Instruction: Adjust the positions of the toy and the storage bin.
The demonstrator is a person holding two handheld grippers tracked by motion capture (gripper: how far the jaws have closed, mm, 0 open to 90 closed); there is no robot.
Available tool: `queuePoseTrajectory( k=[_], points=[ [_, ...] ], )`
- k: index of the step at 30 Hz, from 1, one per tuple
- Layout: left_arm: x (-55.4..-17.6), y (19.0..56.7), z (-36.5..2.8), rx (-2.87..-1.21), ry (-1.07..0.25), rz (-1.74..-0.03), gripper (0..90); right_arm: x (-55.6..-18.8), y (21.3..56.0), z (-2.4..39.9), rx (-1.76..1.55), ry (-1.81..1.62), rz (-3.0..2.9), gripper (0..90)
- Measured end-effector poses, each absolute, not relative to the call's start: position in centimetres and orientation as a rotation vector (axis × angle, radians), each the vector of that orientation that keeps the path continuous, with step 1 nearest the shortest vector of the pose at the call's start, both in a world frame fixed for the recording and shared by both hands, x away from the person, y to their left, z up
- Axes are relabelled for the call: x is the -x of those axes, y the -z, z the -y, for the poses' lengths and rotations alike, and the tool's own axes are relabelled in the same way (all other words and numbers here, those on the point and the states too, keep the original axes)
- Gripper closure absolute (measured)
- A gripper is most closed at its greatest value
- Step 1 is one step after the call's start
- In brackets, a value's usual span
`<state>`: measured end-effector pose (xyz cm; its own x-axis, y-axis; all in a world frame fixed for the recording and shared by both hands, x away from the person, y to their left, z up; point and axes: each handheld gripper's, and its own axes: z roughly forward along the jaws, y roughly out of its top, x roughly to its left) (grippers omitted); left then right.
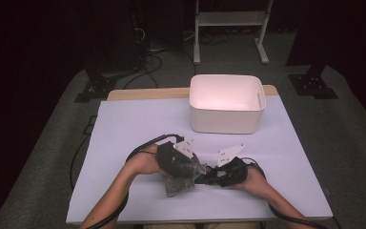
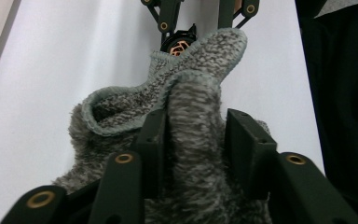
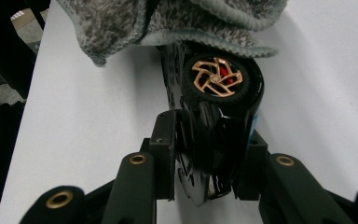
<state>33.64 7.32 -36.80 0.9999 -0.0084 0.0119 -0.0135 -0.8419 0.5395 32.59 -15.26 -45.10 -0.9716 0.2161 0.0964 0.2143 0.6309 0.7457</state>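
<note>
A glossy black toy car [image 3: 219,135] with a copper-spoked wheel sits at the table's six o'clock, pinched by the right gripper [image 3: 205,140]. The left gripper [image 2: 193,140] stands spread around a grey fuzzy cloth [image 2: 191,93], which may slip off.

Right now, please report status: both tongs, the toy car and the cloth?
Right tongs shut on black toy car. Left tongs around grey cloth, one pad apart. White bin behind, nothing blocking.
</note>
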Motion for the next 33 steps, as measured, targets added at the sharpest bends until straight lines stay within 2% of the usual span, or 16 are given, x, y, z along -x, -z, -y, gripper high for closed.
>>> queuePoseTrajectory(
  k=[4, 8, 15, 21, 27, 33],
  points=[
    [-33.3, 36.9, -6.9, -2.594, -0.087, 0.038, 58.8, -32.6, 45.1, 15.2, -0.376, -1.293, -2.832, 65.6],
    [-33.1, 36.9, -6.6, -2.612, -0.153, 0.048, 68.4, -32.5, 45.1, 15.2, -0.375, -1.293, -2.83, 65.6],
    [-32.9, 36.4, -6.4, -2.631, -0.165, 0.101, 78.4, -32.6, 45.1, 15.3, -0.383, -1.296, -2.835, 65.6],
    [-32.7, 35.7, -6.4, -2.639, -0.203, 0.113, 80.1, -32.6, 45.1, 15.3, -0.37, -1.296, -2.829, 65.6],
    [-33.3, 34.7, -6.8, -2.548, -0.139, 0.066, 80.0, -32.6, 45.2, 15.3, -0.374, -1.299, -2.83, 65.6],
    [-33.6, 34.9, -4.9, -2.529, -0.093, 0.1, 79.9, -32.6, 45.2, 15.3, -0.383, -1.303, -2.832, 65.6]
  ],
)
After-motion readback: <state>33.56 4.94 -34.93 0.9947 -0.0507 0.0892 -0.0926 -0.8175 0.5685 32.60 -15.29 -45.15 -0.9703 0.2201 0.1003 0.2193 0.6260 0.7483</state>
